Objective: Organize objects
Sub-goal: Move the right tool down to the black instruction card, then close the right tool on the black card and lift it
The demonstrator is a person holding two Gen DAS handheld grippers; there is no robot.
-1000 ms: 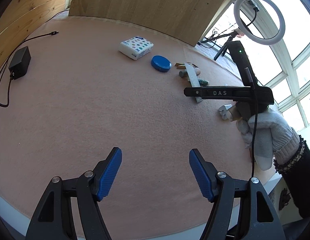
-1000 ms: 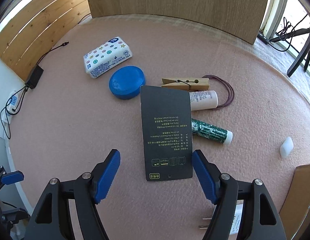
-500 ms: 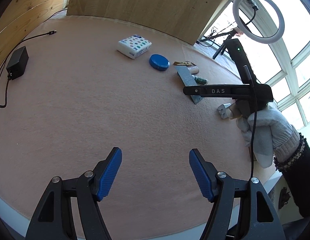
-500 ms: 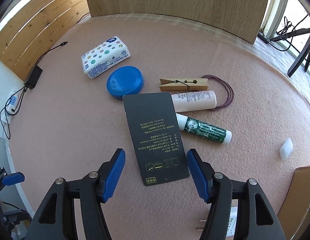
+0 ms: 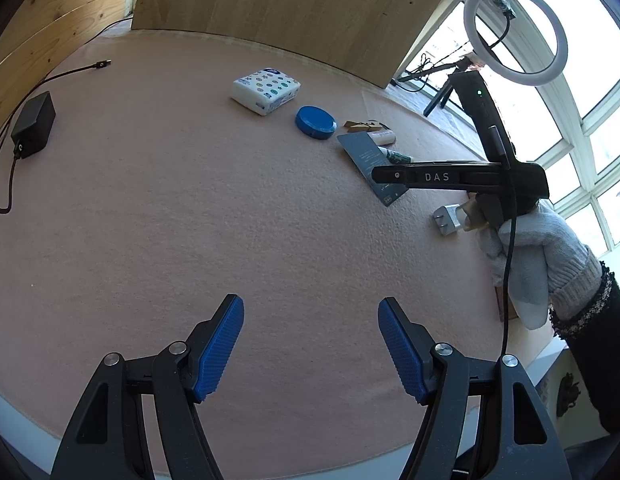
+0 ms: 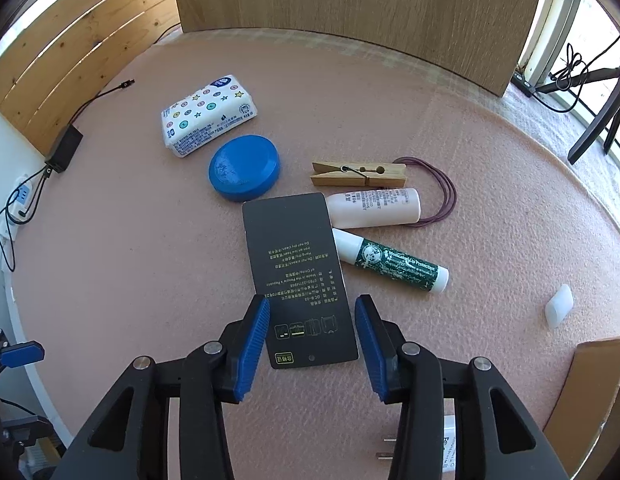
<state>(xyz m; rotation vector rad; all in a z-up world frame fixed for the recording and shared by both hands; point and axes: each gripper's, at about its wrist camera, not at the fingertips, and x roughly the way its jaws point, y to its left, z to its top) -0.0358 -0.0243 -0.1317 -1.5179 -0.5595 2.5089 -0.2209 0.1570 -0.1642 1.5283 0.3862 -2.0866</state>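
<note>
A black card (image 6: 299, 276) with gold print lies flat on the pink mat. My right gripper (image 6: 312, 346) is open, its jaws on either side of the card's near end, apart from it. Beside the card lie a white tube (image 6: 374, 208), a green lip balm (image 6: 394, 264), a wooden clothespin (image 6: 360, 174), a blue round lid (image 6: 243, 172) and a tissue pack (image 6: 207, 114). My left gripper (image 5: 310, 352) is open and empty over bare mat; its view shows the card (image 5: 370, 160), lid (image 5: 314, 121) and tissue pack (image 5: 265, 90) far ahead.
A purple hair tie (image 6: 442, 196) lies behind the tube. A white eraser (image 6: 558, 310) sits right, a cardboard box edge (image 6: 590, 368) at lower right, a white plug (image 5: 448, 220) near it. A black adapter (image 5: 33, 124) with cable lies far left. Wooden panels stand behind.
My right gripper has narrowed its jaws and moved in around the card's near end. The card has turned slightly, uncovering the tube and lip balm. My left gripper has hardly moved.
</note>
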